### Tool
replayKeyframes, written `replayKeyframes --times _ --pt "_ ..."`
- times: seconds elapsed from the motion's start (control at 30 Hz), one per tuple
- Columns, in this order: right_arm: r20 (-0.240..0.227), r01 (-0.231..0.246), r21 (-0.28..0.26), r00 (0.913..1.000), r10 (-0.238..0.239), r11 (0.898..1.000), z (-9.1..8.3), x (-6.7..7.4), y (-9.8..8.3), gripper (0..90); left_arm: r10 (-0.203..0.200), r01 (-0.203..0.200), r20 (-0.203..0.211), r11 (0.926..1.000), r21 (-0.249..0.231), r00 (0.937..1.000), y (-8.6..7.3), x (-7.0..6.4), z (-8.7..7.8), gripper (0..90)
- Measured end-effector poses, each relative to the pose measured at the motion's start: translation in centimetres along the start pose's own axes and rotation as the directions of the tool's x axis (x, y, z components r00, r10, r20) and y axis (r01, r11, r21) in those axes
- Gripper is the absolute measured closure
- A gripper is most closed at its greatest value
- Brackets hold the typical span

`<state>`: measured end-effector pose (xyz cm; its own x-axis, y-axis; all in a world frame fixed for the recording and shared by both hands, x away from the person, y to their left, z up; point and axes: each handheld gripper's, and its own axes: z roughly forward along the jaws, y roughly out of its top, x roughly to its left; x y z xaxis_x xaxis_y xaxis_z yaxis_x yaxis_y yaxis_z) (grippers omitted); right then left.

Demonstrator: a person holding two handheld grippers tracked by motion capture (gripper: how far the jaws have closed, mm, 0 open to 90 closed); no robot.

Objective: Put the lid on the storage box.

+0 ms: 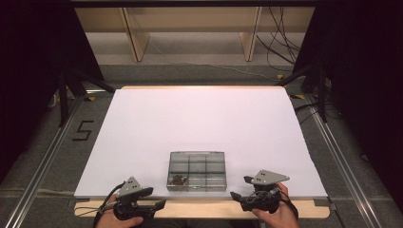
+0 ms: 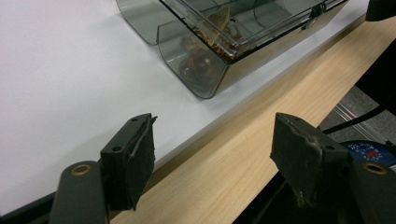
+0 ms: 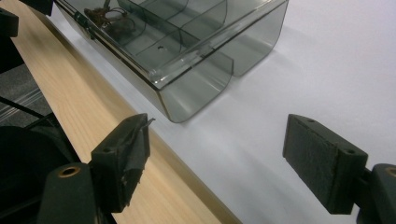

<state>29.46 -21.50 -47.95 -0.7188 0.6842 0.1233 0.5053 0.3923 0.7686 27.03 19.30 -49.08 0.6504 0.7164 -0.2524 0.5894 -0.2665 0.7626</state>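
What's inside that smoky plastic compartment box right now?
The compartment box has its clear lid shut. Its near-left compartment holds a small brownish tangle of items; what they are is too blurred to tell. The other compartments look empty, though the tinted walls hide their corners.

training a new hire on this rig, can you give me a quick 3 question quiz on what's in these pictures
1. True or false: the smoky clear compartment box sits near the table edge closest to the person, between the two tools.
2. Multiple choice: the small brownish items lie in which compartment of the box, as seen in the high view? A) far right B) near left C) far middle
3. Short answer: is the left tool or the right tool holding anything?

Key
1. True.
2. B, the near left compartment.
3. Neither; both tools stand open with nothing between the jaws, short of the box, over the white sheet and the wooden table edge.
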Motion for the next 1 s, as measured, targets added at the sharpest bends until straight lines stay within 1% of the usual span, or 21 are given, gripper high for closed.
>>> replayKeyframes --times 0.03,0.07,0.1,0.13,0.17,0.2,0.23,0.37,0.4,0.43,0.47,0.53,0.57,0.63,0.77,0.8,0.87,0.9,0.93,0.97,1.0 --pt "-0.019 0.004 -0.010 0.9998 -0.004 1.000 0.2 -0.1 -0.1 23.8 -0.001 0.001 0.001 1.0000 -0.004 1.0000 0.0 0.0 0.1 29.6" --pt "-0.014 0.005 0.001 0.9999 -0.005 1.000 0.0 -0.1 -0.1 23.6 0.002 -0.002 -0.004 1.0000 -0.002 1.0000 0.0 -0.1 0.0 29.6" --pt "0.000 -0.026 0.011 0.9997 0.026 1.000 -0.2 0.1 -0.2 23.6 0.008 -0.008 -0.005 1.0000 -0.003 1.0000 0.0 -0.1 0.0 29.6" --pt "0.004 0.005 0.001 1.0000 -0.005 1.000 -0.1 -0.2 -0.3 23.6 0.012 -0.012 -0.002 0.9999 0.004 0.9999 0.0 -0.1 0.0 29.6" --pt "0.004 0.008 0.003 1.0000 -0.008 1.000 -0.2 -0.1 -0.3 23.6 0.006 -0.006 -0.001 1.0000 -0.006 1.0000 0.0 -0.1 0.0 29.6" --pt "0.002 -0.021 0.004 0.9998 0.021 1.000 -0.2 0.1 -0.4 23.6 0.019 -0.019 -0.002 0.9998 0.006 0.9998 -0.1 -0.1 -0.1 29.6" --pt "0.003 -0.011 0.004 0.9999 0.011 1.000 -0.3 0.0 -0.4 23.6 0.000 0.000 0.000 1.0000 -0.004 1.0000 -0.1 -0.2 0.0 29.6" --pt "-0.002 0.006 -0.004 1.0000 -0.006 1.000 -0.5 0.0 -0.5 23.0 0.006 -0.006 -0.004 0.9999 -0.009 1.0000 -0.1 -0.2 -0.1 29.6" --pt "-0.006 -0.008 -0.002 1.0000 0.008 1.000 -0.7 0.2 -0.6 22.8 0.010 -0.010 -0.005 0.9999 -0.007 0.9999 -0.1 -0.2 -0.1 29.6" --pt "0.014 0.015 -0.006 0.9998 -0.015 1.000 -0.8 0.2 -0.7 22.8 -0.004 0.004 -0.007 1.0000 -0.006 1.0000 -0.2 -0.3 -0.1 29.6" --pt "-0.002 -0.026 -0.007 0.9997 0.026 1.000 -0.9 0.5 -0.9 22.7 0.014 -0.014 -0.006 0.9999 -0.005 0.9999 -0.1 -0.3 -0.1 29.6" --pt "0.023 -0.019 -0.009 0.9995 0.019 1.000 -1.4 0.5 -1.1 22.1 0.020 -0.020 0.001 0.9998 -0.004 0.9998 -0.1 -0.3 0.0 29.6" --pt "0.013 -0.007 -0.011 0.9999 0.007 1.000 -1.5 0.4 -1.2 22.0 0.021 -0.021 0.001 0.9998 -0.003 0.9998 -0.2 -0.3 0.0 29.6" --pt "0.032 -0.039 -0.015 0.9987 0.040 0.999 -1.8 0.6 -1.4 21.5 0.020 -0.020 0.000 0.9998 -0.003 0.9998 -0.2 -0.3 0.0 29.6" --pt "0.033 -0.038 -0.022 0.9987 0.038 0.999 -2.2 0.7 -1.8 21.2 0.029 -0.029 -0.005 0.9996 0.007 0.9996 -0.2 -0.3 0.0 29.5" --pt "0.029 -0.066 -0.018 0.9973 0.067 0.998 -2.3 0.9 -1.9 21.2 0.020 -0.020 0.002 0.9998 -0.004 0.9998 -0.3 -0.4 0.2 29.4" --pt "0.006 -0.054 -0.026 0.9985 0.054 0.998 -2.2 0.8 -2.0 21.2 0.028 -0.028 0.002 0.9996 -0.001 0.9996 -0.3 -0.4 0.2 29.4" --pt "0.022 -0.033 -0.022 0.9992 0.034 0.999 -2.3 0.7 -2.0 21.2 0.028 -0.028 0.002 0.9996 -0.001 0.9996 -0.3 -0.4 0.2 29.4" --pt "0.022 -0.047 -0.016 0.9987 0.047 0.999 -2.4 0.8 -2.1 21.2 0.028 -0.028 0.001 0.9996 -0.002 0.9996 -0.3 -0.4 0.2 29.4" --pt "0.029 -0.014 -0.027 0.9995 0.014 1.000 -2.4 0.7 -2.1 21.2 0.027 -0.027 0.001 0.9996 -0.003 0.9996 -0.3 -0.4 0.1 29.3" --pt "0.007 -0.030 -0.021 0.9995 0.030 0.999 -2.4 0.7 -2.2 21.2 0.027 -0.027 0.000 0.9996 -0.002 0.9996 -0.3 -0.4 0.1 29.3"
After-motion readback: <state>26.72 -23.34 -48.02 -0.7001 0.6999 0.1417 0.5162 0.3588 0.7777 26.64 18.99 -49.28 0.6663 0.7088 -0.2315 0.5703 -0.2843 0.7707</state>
